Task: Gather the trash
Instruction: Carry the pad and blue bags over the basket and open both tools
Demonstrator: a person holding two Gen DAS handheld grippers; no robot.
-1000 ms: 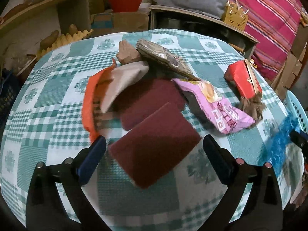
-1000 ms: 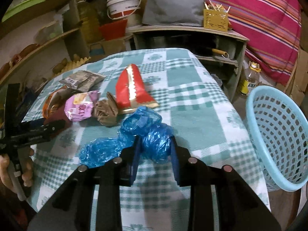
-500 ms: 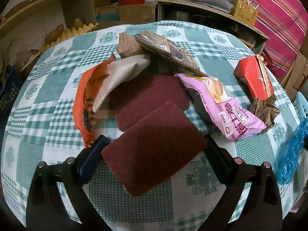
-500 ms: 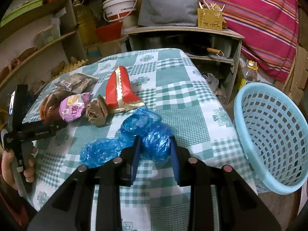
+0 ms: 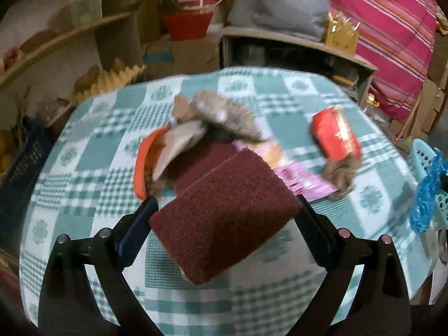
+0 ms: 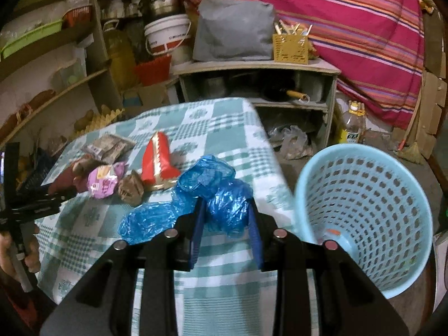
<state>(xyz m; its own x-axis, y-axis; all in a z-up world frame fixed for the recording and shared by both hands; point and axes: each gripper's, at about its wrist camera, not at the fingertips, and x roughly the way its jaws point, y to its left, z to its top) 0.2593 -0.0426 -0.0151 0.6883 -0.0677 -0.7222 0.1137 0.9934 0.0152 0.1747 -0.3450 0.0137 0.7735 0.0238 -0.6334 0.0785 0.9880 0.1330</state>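
Clamping a maroon scouring pad, the left gripper holds it above the bench; the right gripper pinches crumpled blue plastic beside the basket.

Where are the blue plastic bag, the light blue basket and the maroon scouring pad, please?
blue plastic bag (image 6: 226, 204), right wrist view, crumpled middle.
light blue basket (image 6: 364, 196), right wrist view, inner wall.
maroon scouring pad (image 5: 224, 212), left wrist view, top face.
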